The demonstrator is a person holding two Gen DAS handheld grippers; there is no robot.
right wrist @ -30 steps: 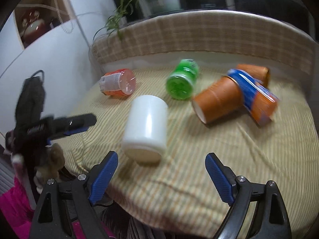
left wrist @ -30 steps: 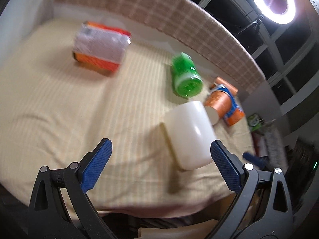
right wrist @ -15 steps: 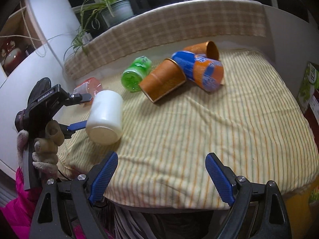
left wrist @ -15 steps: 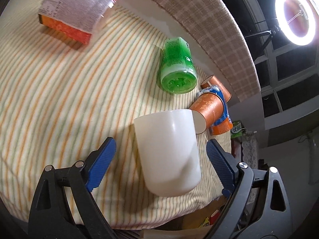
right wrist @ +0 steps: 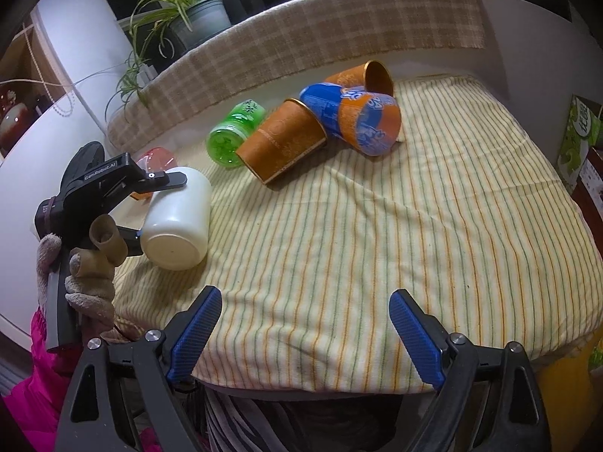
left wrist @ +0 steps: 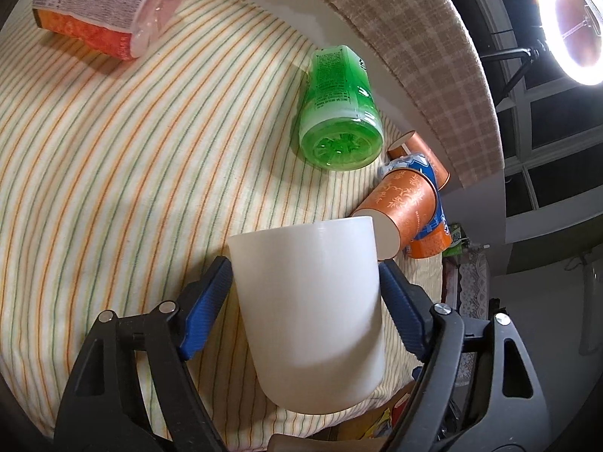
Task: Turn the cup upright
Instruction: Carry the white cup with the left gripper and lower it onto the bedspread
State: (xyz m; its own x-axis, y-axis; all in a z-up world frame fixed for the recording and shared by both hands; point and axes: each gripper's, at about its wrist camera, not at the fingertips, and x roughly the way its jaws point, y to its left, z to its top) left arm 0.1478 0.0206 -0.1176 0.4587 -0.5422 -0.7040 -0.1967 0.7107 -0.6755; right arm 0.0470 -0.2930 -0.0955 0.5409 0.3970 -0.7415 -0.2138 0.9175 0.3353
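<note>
A white cup (left wrist: 312,309) lies on its side on the striped cloth near the table's front left corner. My left gripper (left wrist: 305,290) is shut on it, one blue pad on each side of its body. In the right wrist view the white cup (right wrist: 177,218) shows its flat base toward the camera, with the left gripper (right wrist: 150,203) clamped around it. My right gripper (right wrist: 305,324) is open and empty above the front edge of the table, apart from the cup.
A green bottle (left wrist: 339,113), two orange paper cups (right wrist: 286,143) and a blue-orange can (right wrist: 358,116) lie on their sides at the back. An orange packet (left wrist: 109,3) lies far left. A checked backrest (right wrist: 320,37) runs behind. A plant (right wrist: 181,11) stands beyond.
My left gripper moved forward around the white cup and closed on it. My right gripper drew back and swung right, away from the cup.
</note>
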